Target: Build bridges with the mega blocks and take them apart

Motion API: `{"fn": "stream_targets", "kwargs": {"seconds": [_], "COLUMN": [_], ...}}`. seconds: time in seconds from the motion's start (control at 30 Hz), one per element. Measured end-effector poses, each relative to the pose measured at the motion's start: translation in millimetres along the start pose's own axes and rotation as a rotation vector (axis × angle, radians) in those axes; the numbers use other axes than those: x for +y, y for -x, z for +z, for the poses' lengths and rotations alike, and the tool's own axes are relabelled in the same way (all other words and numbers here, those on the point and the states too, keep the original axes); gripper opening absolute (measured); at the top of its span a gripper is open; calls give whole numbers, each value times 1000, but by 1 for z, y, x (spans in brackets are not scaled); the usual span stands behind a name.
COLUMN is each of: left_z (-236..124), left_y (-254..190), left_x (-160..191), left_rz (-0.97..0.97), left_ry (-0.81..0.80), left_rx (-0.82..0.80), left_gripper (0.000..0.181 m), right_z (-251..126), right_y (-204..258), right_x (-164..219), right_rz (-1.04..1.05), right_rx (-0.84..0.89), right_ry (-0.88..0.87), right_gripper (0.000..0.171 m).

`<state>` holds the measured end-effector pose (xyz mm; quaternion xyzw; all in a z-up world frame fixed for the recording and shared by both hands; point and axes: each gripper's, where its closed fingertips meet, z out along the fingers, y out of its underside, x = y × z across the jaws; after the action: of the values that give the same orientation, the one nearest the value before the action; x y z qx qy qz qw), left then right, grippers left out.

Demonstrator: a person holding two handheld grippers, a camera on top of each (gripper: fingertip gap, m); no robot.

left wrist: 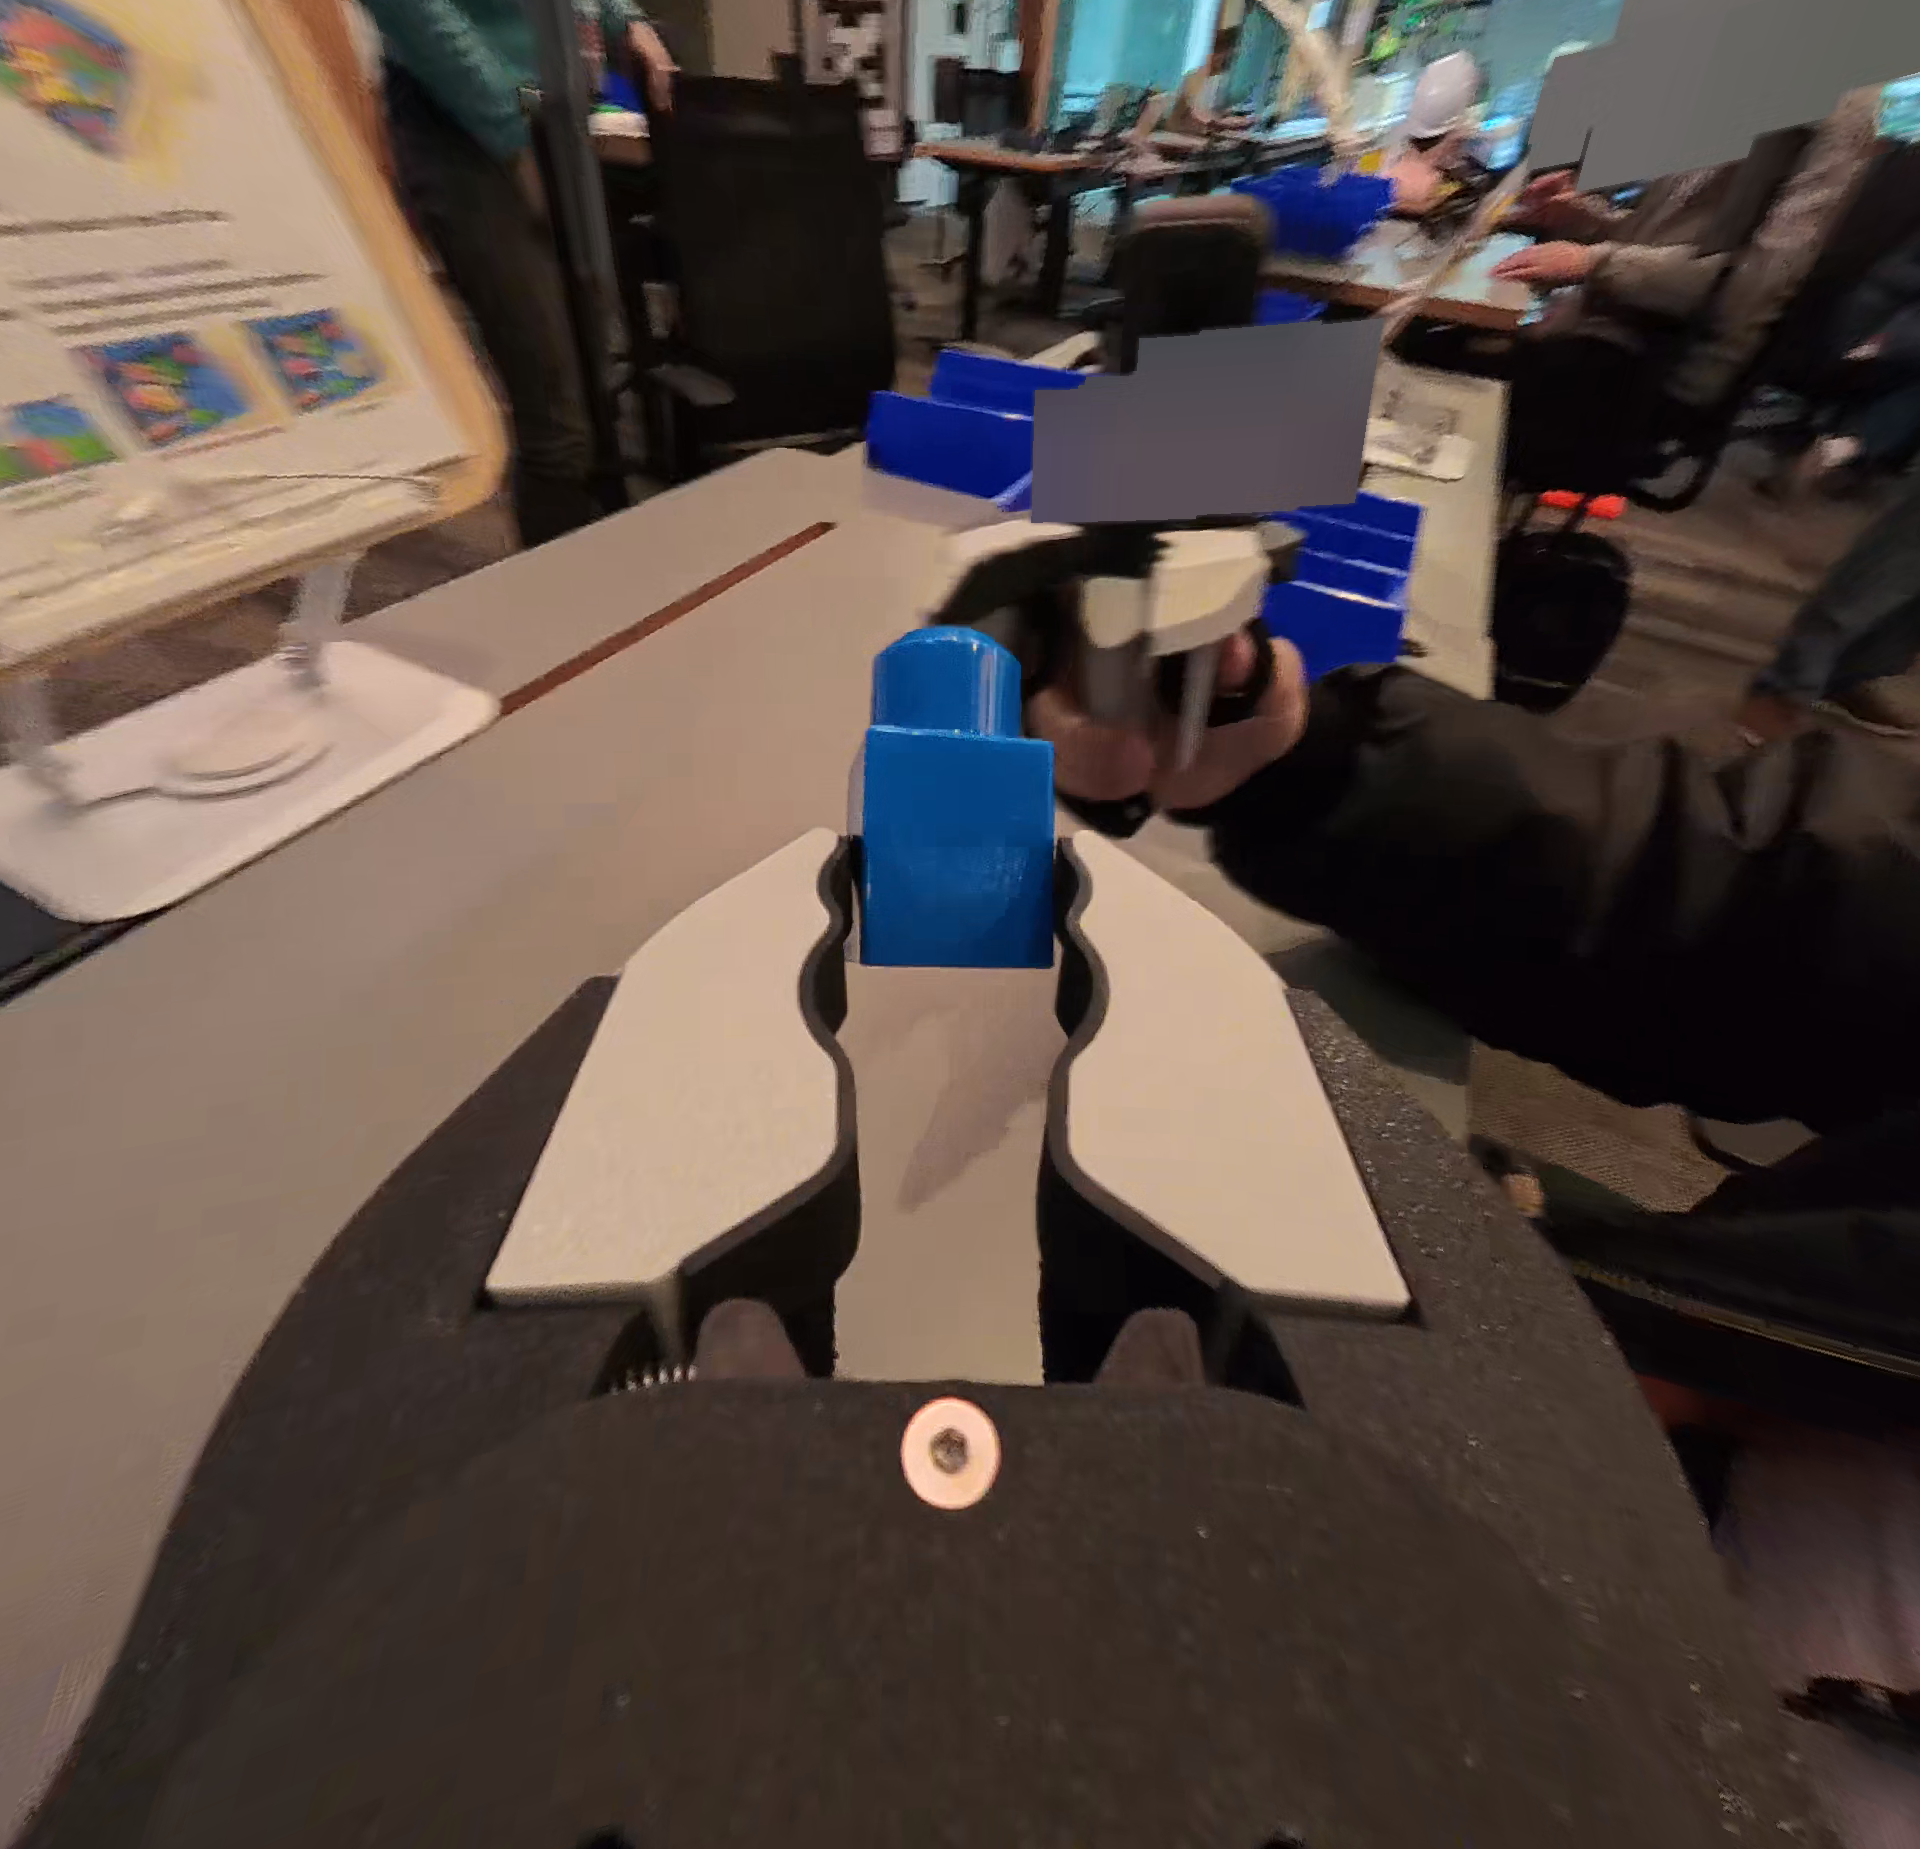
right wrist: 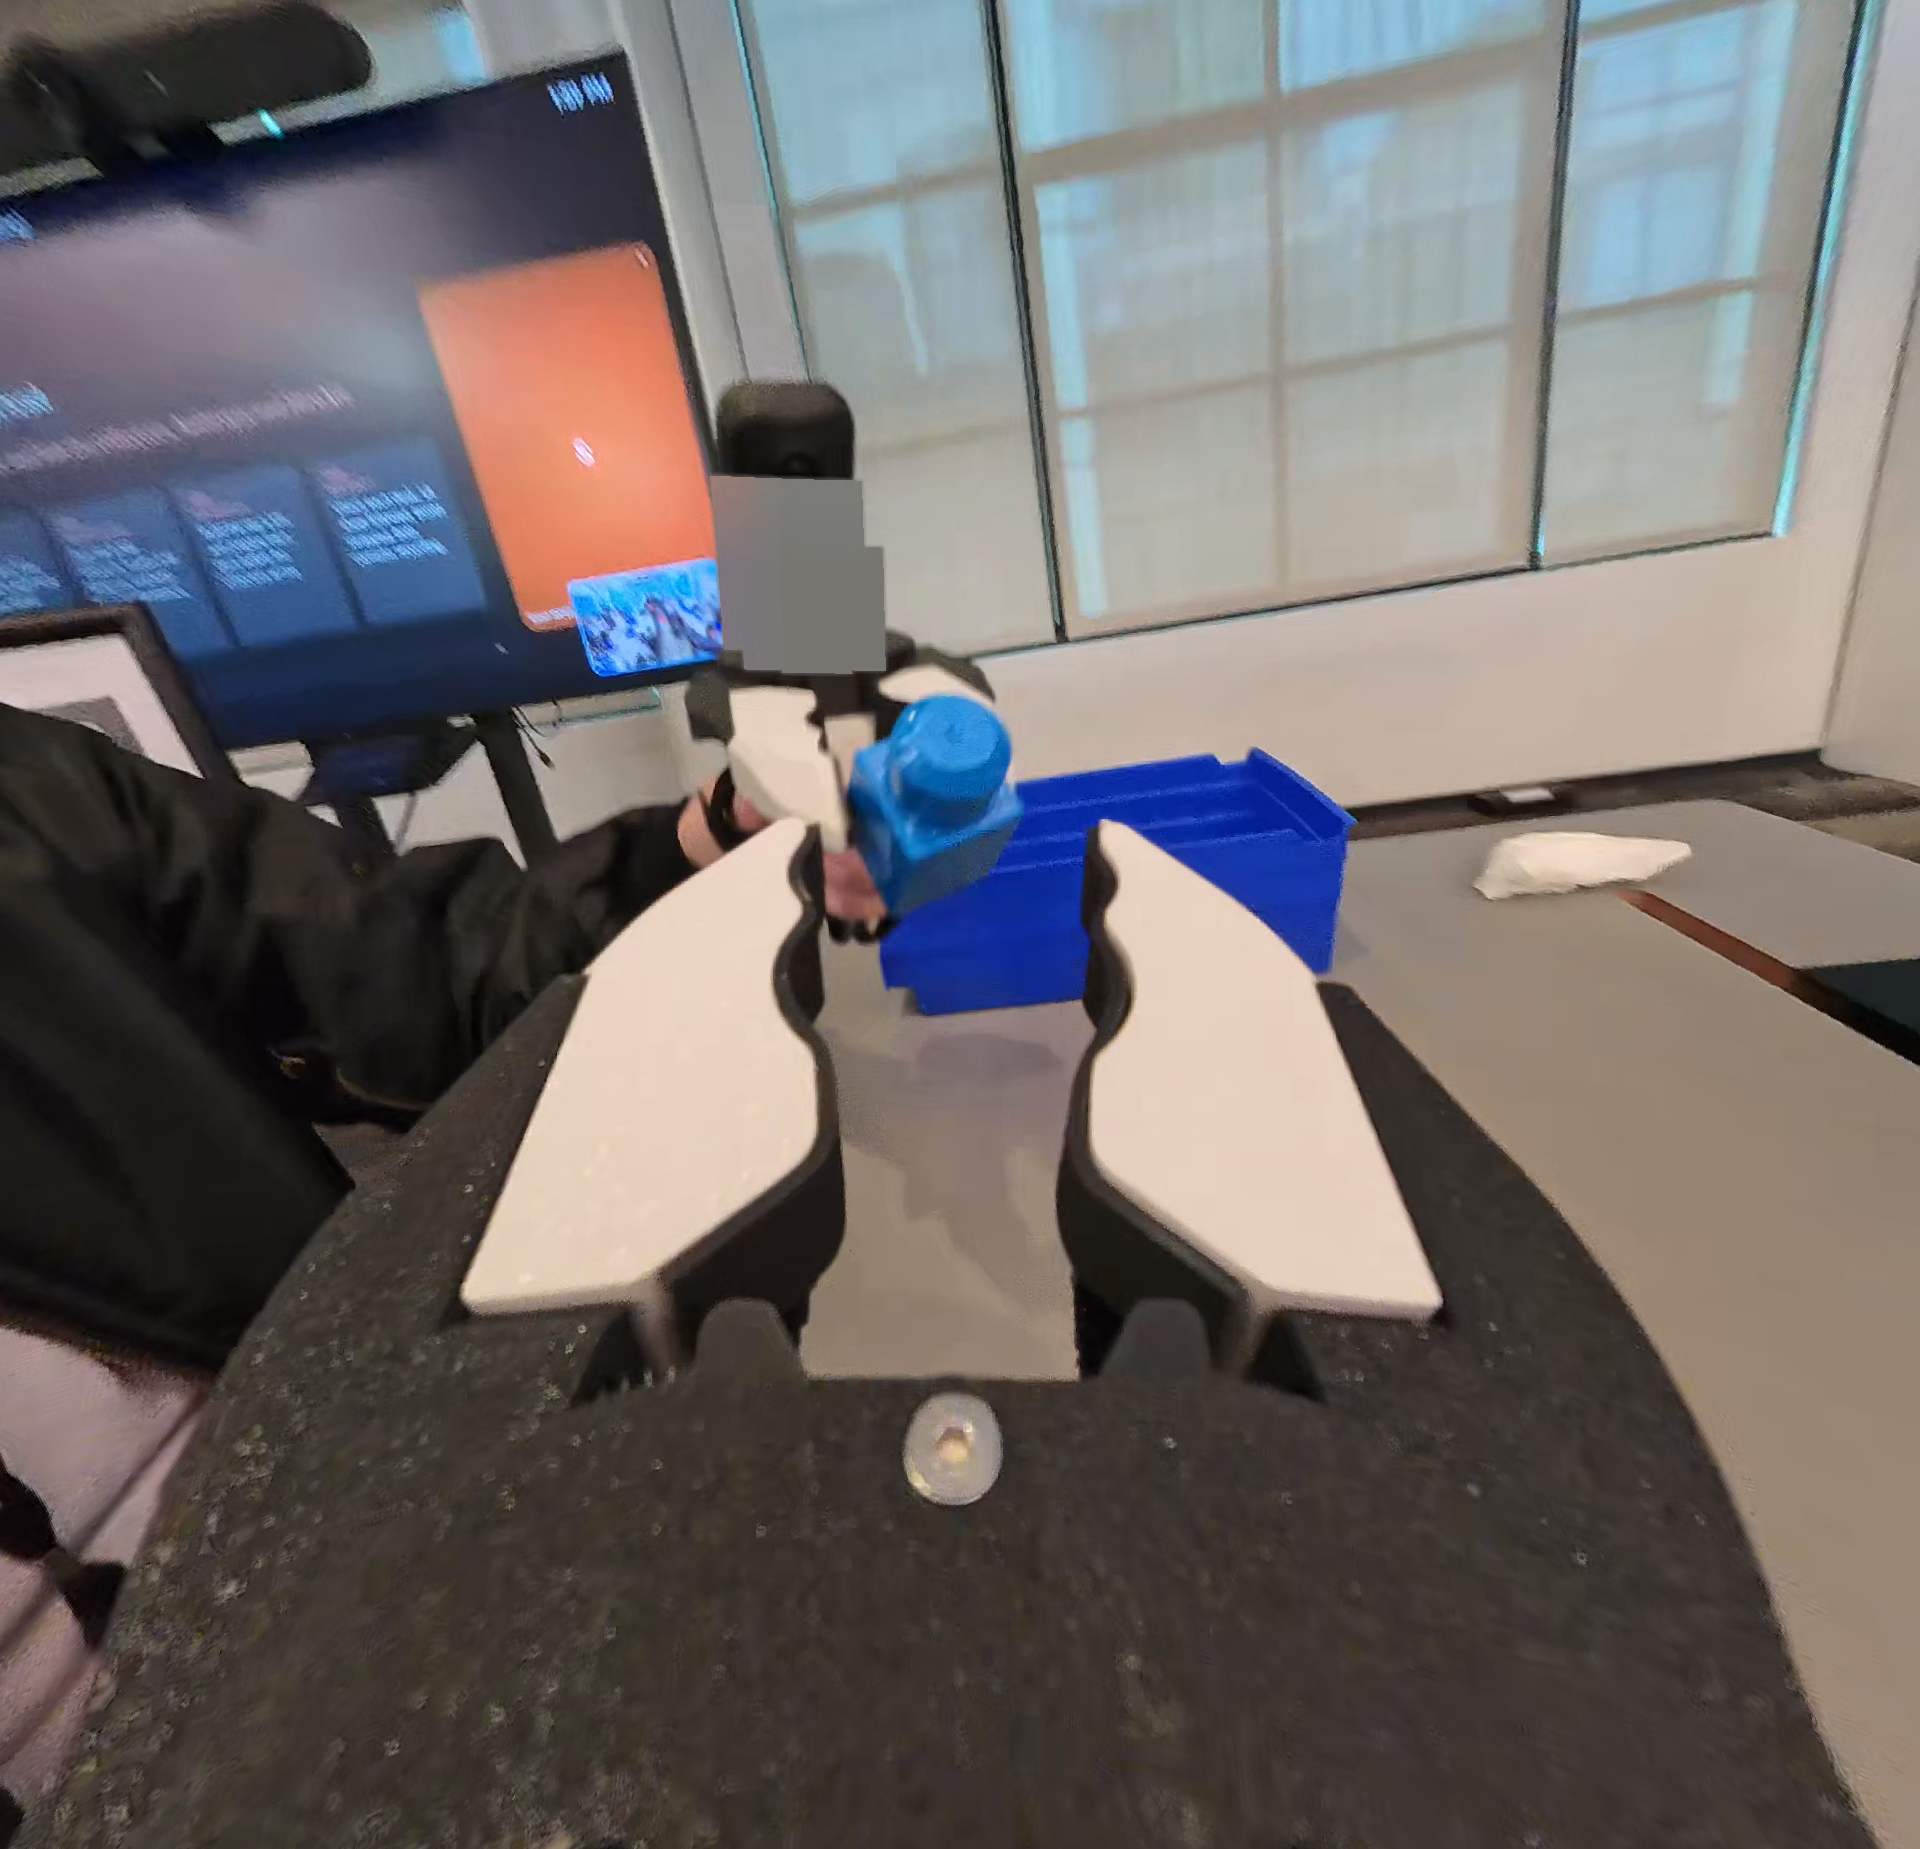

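Left wrist view: left gripper (left wrist: 954,890) clamps blue block (left wrist: 954,843) by its flanks, stud upright, held above grey table (left wrist: 260,1124).

Right wrist view: right gripper (right wrist: 951,864) gapes empty; block (right wrist: 935,812) lies just ahead-left, stud tilted toward it.

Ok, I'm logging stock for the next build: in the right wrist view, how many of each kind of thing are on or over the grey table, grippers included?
Blue mega block: 1
Blue bin, maybe a nested stack: 1
White crumpled wad: 1
Grippers, left gripper and right gripper: 2
Total: 5
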<state>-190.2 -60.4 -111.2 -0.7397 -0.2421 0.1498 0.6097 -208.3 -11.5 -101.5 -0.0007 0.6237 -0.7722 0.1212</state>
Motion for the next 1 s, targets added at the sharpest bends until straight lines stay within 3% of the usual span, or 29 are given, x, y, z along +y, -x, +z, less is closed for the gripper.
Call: {"fn": "stream_targets", "kwargs": {"seconds": [0.27, 0.37, 0.47, 0.53, 0.63, 0.73, 0.83, 0.9, 1.0], "left_z": [28, 33, 27, 15, -36, -118, -208, -250, -279], "left_y": [-29, -30, -26, -18, -3, 25, 67, 84, 101], "left_x": [9, 17, 22, 34, 48, 56, 74, 93, 131], "left_rz": [-72, -76, -89, -116, -89, -35, 46, 21, -98], "left_ry": [-50, -32, -40, 18, 39, 81, 224, 316, 454], "left_rx": [164, 176, 170, 127, -2, -240, -528, -578, -544], "left_gripper": [37, 37, 37, 54, 56, 53, 56, 56, 56], "right_z": [2, 11, 15, 17, 15, 4, 3, 7, 13], "right_y": [8, 16, 14, 3, -29, -76, -99, -107, -115], "right_x": [11, 19, 25, 32, 56, 105, 138, 148, 156], "right_rz": [-3, 16, -3, -35, -28, -97, -106, -95, -89], "right_rx": [-53, -123, -116, -55, 78, 275, 337, 356, 378], "right_ry": [-26, 12, 44, 80, 207, 476, 591, 610, 626], "right_gripper": [51, 28, 27, 28, 28, 28, 27, 28, 28]}}
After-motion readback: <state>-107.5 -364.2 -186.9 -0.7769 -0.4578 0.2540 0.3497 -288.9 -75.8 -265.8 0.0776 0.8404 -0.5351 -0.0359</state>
